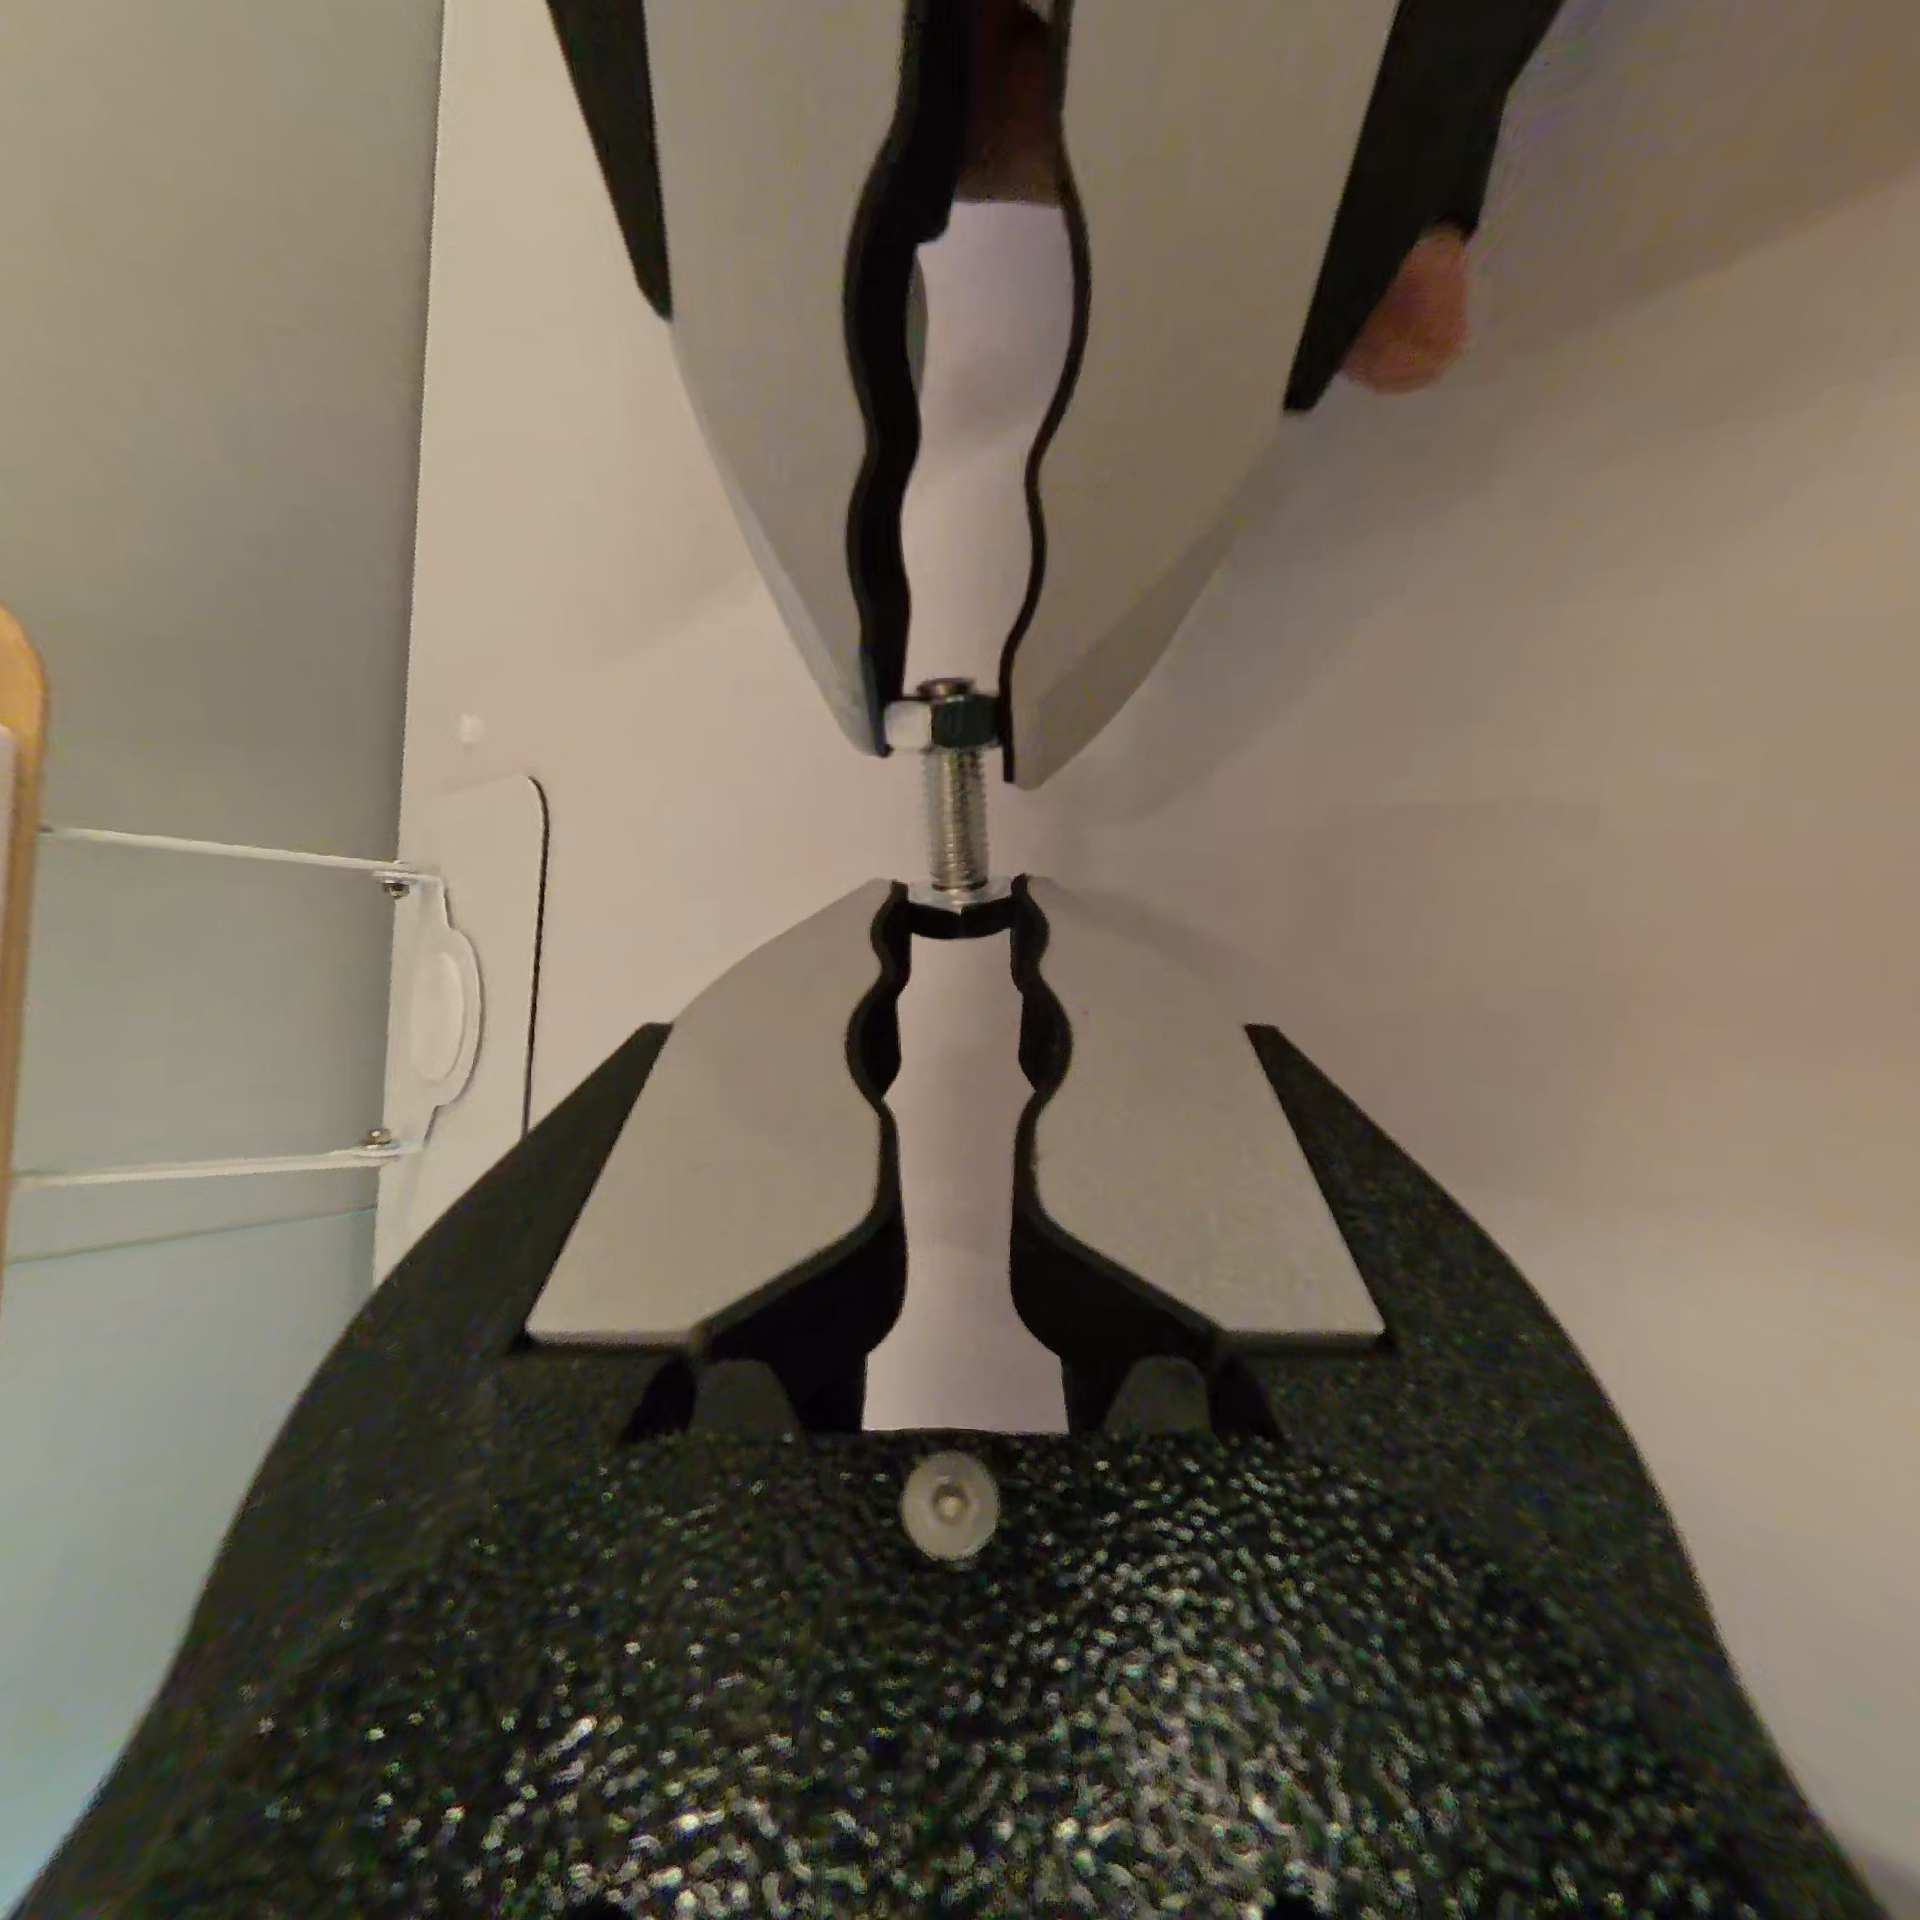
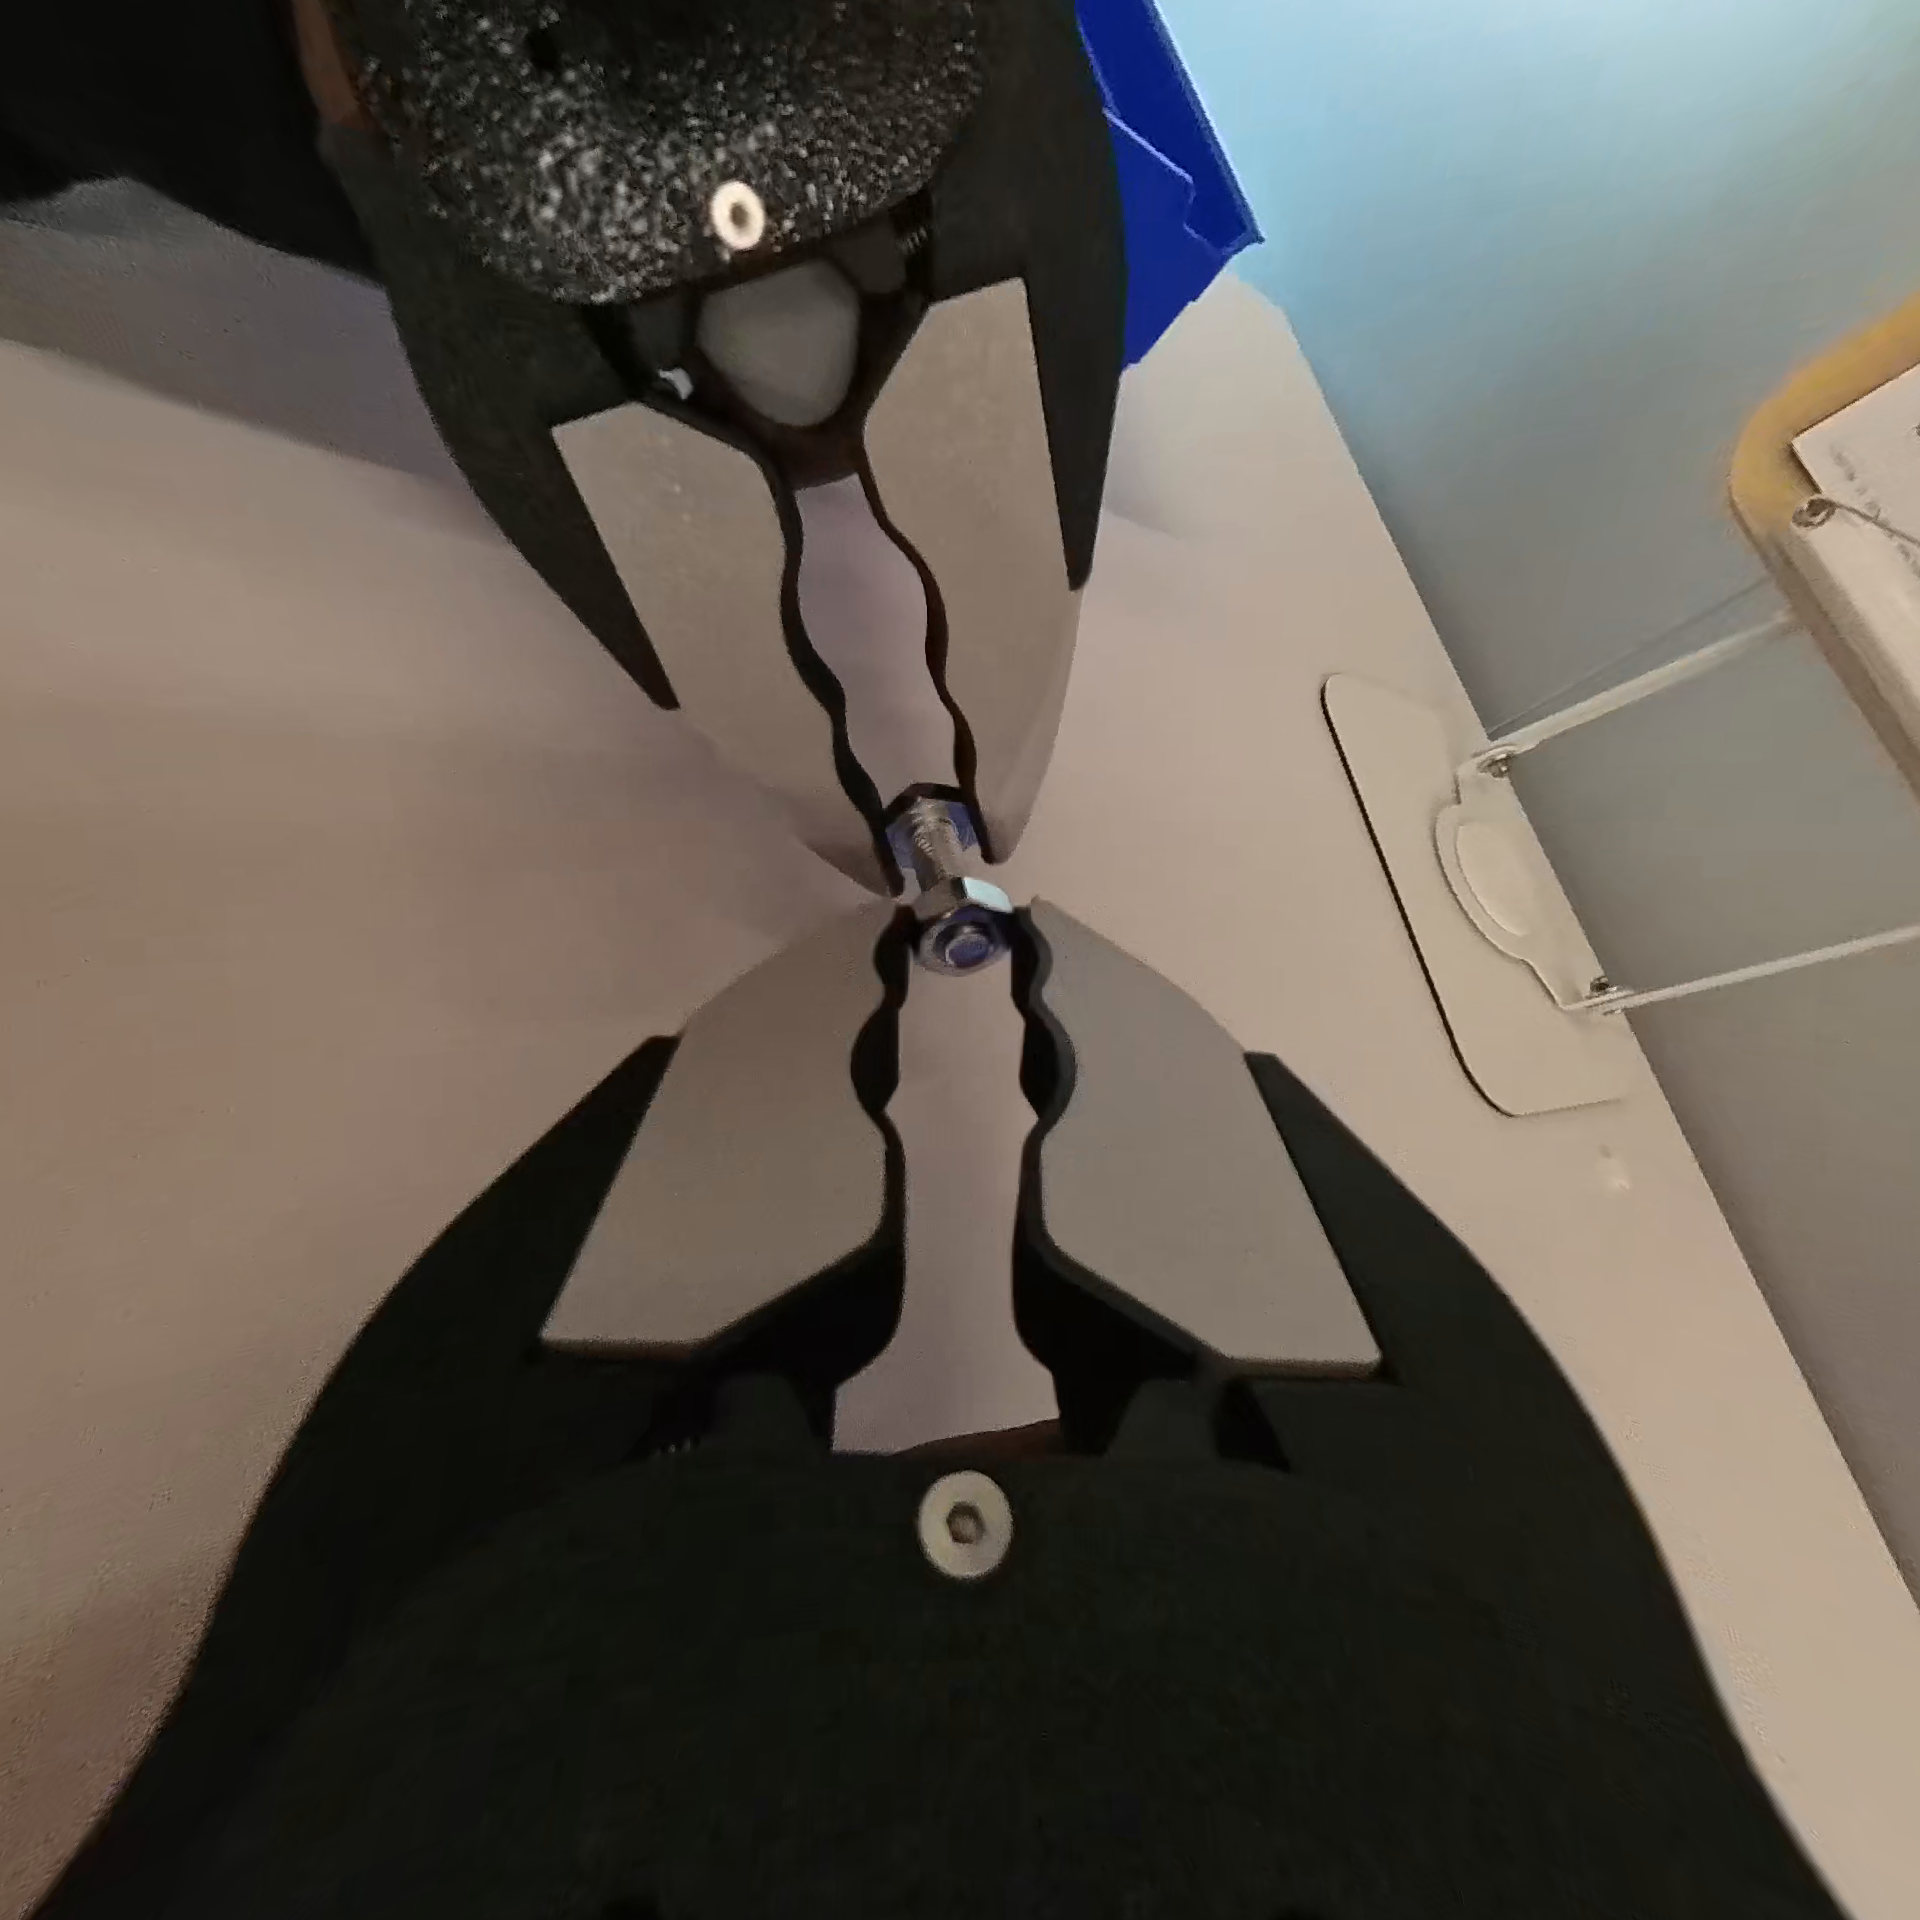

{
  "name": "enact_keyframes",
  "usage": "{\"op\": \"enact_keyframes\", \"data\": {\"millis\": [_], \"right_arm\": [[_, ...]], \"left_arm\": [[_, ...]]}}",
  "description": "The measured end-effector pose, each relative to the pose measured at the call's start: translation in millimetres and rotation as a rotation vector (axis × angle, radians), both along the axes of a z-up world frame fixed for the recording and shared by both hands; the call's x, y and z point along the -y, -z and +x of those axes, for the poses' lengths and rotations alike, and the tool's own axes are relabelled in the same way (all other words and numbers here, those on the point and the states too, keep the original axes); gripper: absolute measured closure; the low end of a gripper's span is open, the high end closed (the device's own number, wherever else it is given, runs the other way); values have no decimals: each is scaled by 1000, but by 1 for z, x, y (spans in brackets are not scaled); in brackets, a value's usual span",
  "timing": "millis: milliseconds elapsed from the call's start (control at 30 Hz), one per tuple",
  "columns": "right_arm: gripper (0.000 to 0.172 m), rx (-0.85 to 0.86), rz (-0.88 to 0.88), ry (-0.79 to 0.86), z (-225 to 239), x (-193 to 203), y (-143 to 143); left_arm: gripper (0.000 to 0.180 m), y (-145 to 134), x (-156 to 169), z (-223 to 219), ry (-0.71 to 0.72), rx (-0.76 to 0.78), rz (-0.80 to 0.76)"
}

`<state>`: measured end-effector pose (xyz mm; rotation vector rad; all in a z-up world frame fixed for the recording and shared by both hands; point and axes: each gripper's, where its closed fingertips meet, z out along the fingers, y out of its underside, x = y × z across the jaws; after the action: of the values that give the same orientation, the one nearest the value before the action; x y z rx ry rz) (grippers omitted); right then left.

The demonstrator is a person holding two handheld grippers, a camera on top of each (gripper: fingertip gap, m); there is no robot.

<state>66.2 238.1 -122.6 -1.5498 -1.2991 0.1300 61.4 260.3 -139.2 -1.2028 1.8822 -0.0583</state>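
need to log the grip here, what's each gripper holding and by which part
Left gripper grips the bolt by its hex head; right gripper grips the hex nut threaded on the bolt's other end.

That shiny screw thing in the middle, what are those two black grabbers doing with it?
A person holds two grippers tip to tip over a white table. The left gripper has its fingers closed on the hexagonal end of a silver bolt. The right gripper has its fingers closed on a nut at the bolt's other end. The bolt spans the gap between them.

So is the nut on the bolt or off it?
On: the nut sits threaded on the bolt, right gripper clamping it, left gripper clamping the head.
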Motion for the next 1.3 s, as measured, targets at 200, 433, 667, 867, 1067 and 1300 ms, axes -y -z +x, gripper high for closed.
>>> {"op": "enact_keyframes", "data": {"millis": [200, 433, 667, 867, 1067, 1300], "right_arm": [[154, -518, -638, 175, 1, -4, 0], [131, -451, -430, 66, 9, -11, -11], [127, -57, 36, 15, 11, -10, -10], [154, -11, 34, 19, 4, -8, -4], [154, -559, -706, 207, 6, -11, 4], [112, -362, -537, 111, 13, -15, 11]], "left_arm": [[162, -7, -11, 0, -16, -37, 246], [163, -12, -14, -1, -70, 29, 142], [163, -6, -7, -4, -54, 39, -22], [163, -4, -6, -1, -35, 5, 51], [162, -7, -17, 1, -33, -56, 337], [163, -4, -13, 2, -59, 38, 117]]}}
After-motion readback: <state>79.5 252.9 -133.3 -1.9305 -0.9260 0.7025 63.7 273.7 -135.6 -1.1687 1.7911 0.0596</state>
